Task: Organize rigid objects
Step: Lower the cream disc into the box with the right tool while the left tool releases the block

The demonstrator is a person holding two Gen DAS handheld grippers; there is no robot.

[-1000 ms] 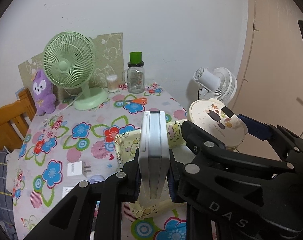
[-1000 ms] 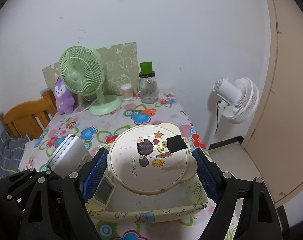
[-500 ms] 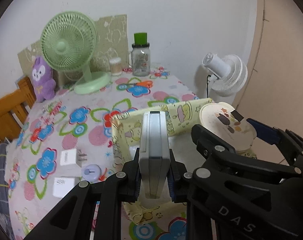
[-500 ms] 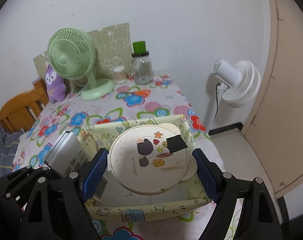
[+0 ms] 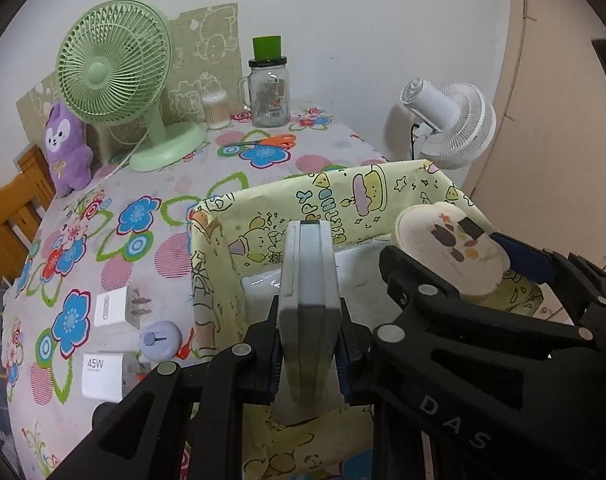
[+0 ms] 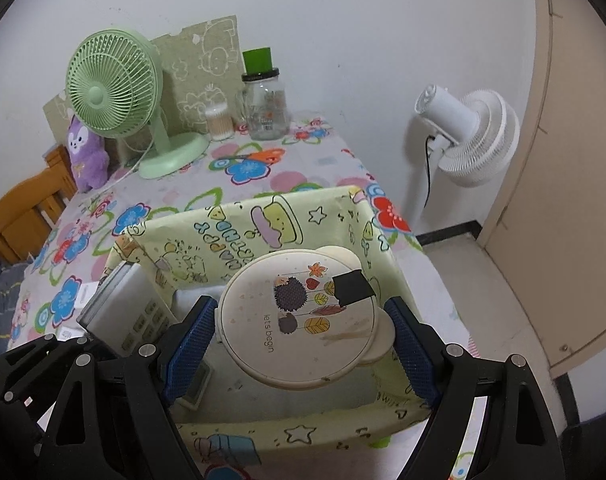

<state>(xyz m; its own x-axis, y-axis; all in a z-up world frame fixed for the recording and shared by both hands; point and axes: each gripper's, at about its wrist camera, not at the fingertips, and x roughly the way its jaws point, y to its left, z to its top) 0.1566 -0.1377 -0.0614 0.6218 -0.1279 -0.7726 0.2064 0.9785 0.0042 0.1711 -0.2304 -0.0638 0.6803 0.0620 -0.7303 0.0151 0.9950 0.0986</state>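
My left gripper (image 5: 309, 354) is shut on a grey calculator (image 5: 307, 300), held on edge over the left side of a yellow cartoon-print box (image 5: 343, 196); the calculator also shows in the right wrist view (image 6: 131, 308). My right gripper (image 6: 303, 344) is shut on a round cream case with a hedgehog picture (image 6: 299, 316), held over the same box (image 6: 263, 224); the case also shows in the left wrist view (image 5: 447, 252). A small white device with a display (image 6: 197, 380) lies on the box floor.
On the flowered tablecloth (image 5: 143, 216) lie two white chargers (image 5: 111, 306) (image 5: 99, 376) and a lilac round item (image 5: 161, 340) left of the box. A green fan (image 5: 115, 68), glass jar (image 5: 267, 92), orange scissors (image 5: 271, 142) and purple plush (image 5: 67, 148) stand farther back. A white fan (image 6: 467, 136) stands off the table's right edge.
Both grippers have moved down and forward over the yellow box with their objects still held. The calculator and round case now sit lower, within the box's opening.
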